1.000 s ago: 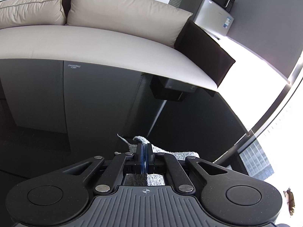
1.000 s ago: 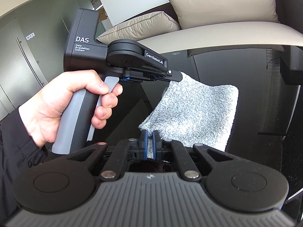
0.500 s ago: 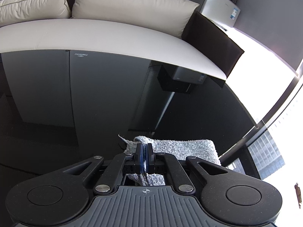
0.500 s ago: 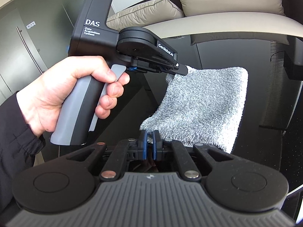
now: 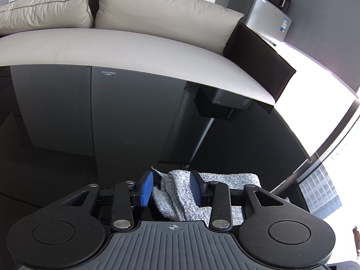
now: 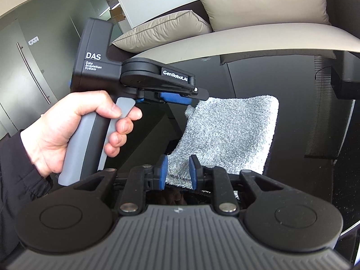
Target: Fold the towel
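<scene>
A grey fluffy towel (image 6: 231, 130) lies folded on the black glass table (image 6: 299, 180). Its near left corner sits between the blue pads of my right gripper (image 6: 178, 168), whose jaws are opening and no longer press it. My left gripper (image 5: 171, 180) is opening too, and the bunched far left corner of the towel (image 5: 229, 177) lies loose between its pads. In the right wrist view a hand (image 6: 74, 130) holds the left gripper (image 6: 191, 96) by its handle, just over that far corner.
A beige sofa (image 5: 112, 45) with cushions (image 5: 162, 11) runs along the far edge of the table (image 5: 101, 123). A black box (image 5: 216, 105) stands on the table at the far right. A silver fridge (image 5: 267, 15) stands behind, and bright windows are to the right.
Both grippers were shut on the towel's corners and now have their jaws apart. The towel has sunk flat onto the table. Neither hand has shifted much.
</scene>
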The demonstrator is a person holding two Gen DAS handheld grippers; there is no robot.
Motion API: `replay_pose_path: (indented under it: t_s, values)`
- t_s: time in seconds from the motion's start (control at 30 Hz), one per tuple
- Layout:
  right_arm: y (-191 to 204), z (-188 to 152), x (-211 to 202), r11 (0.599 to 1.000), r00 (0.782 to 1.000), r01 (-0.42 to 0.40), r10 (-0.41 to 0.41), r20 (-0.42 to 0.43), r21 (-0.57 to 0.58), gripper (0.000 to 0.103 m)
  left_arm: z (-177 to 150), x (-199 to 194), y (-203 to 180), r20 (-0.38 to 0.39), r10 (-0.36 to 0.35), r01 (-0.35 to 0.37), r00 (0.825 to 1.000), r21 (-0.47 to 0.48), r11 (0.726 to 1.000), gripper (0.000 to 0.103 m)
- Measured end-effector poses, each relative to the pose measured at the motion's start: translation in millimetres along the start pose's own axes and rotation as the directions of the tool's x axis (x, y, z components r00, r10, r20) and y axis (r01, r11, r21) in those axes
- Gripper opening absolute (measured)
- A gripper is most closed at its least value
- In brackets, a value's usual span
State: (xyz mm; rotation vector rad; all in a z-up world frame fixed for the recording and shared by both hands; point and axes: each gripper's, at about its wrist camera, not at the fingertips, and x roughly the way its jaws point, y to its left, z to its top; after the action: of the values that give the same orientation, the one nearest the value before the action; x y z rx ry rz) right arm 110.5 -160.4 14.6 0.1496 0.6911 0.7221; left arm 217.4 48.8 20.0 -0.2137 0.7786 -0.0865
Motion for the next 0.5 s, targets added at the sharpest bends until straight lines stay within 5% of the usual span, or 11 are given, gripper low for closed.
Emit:
replay_pose_path:
  t_s: [0.17, 0.5]
  values:
    - [-11.9, -0.4, -3.1, 0.996, 0.996, 0.080, -0.081, 0.025, 0.027, 0.046, -4.6, -6.6, -0.2, 0.013, 0.028, -0.028, 1.000, 0.003, 1.000, 0.068]
    - [-31.5, 3.4, 7.1, 0.975, 0.972, 0.223, -0.224, 0.072, 0.019, 0.051, -24.7, -27.3, -10.0, 0.038, 0.086, -0.088, 0.996, 0.059, 0.994, 0.086]
